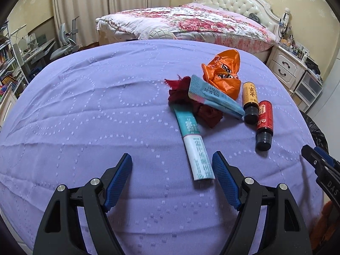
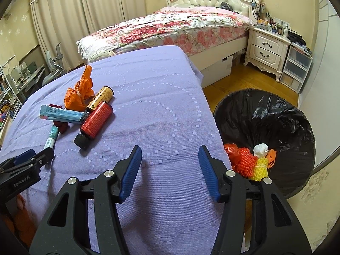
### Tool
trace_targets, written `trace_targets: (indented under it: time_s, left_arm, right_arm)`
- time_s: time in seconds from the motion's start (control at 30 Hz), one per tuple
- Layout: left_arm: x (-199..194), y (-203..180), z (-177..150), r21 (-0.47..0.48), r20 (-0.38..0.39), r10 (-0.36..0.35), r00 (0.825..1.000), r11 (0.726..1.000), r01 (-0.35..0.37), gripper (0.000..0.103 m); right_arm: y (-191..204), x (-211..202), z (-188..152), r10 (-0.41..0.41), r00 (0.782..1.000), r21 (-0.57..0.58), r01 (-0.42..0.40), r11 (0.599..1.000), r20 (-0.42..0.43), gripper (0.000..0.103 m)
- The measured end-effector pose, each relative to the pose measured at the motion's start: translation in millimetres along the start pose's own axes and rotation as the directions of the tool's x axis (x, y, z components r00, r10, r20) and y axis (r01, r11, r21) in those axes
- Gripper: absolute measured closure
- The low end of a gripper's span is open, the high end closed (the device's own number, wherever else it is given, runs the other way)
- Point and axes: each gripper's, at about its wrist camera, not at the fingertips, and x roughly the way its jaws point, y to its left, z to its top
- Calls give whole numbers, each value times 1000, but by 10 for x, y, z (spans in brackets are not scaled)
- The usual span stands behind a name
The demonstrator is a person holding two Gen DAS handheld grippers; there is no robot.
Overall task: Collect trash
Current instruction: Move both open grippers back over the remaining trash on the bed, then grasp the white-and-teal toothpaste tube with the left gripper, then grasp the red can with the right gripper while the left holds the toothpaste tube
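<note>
Hovering spread and empty, left gripper [image 1: 172, 167] lines up on white-teal flattened tube [image 1: 195, 146]; right gripper [image 2: 170, 165] spread, empty beside black-lined bin [image 2: 276, 114].

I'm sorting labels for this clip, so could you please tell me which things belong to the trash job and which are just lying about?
Job:
orange bag
red cloth
blue tube
teal tube
yellow bottle
red bottle
trash bin

Lying about:
floral bed
nightstand
desk chair
</note>
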Motion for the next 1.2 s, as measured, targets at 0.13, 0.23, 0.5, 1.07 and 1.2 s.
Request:
trace_targets:
  time_s: [0.13, 0.23, 0.5, 1.07, 1.2]
  left_arm:
    - [50, -24, 64, 15, 10, -6, 1000, 1000, 6, 44]
    - [39, -6, 59, 36, 21, -10, 1000, 999, 10, 55]
    - [-25, 137, -9, 62, 42, -15, 999, 998, 13, 83]
    - [-103, 659, -72, -36, 54, -11, 998, 999, 13, 84]
    - [-131, 738, -89, -44, 64, 2, 998, 999, 1, 84]
  right_arm:
    - [2, 2, 0, -2, 1000, 0, 2, 1000, -2, 49]
    - [12, 2, -4, -9, 1000, -7, 9, 1000, -3, 49]
    - [122, 7, 2, -18, 1000, -41, 17, 999, -12, 49]
    - [776, 129, 332, 73, 997, -117, -74, 990, -11, 47]
    - [822, 207, 288, 55, 998, -136, -60, 989, -37, 47]
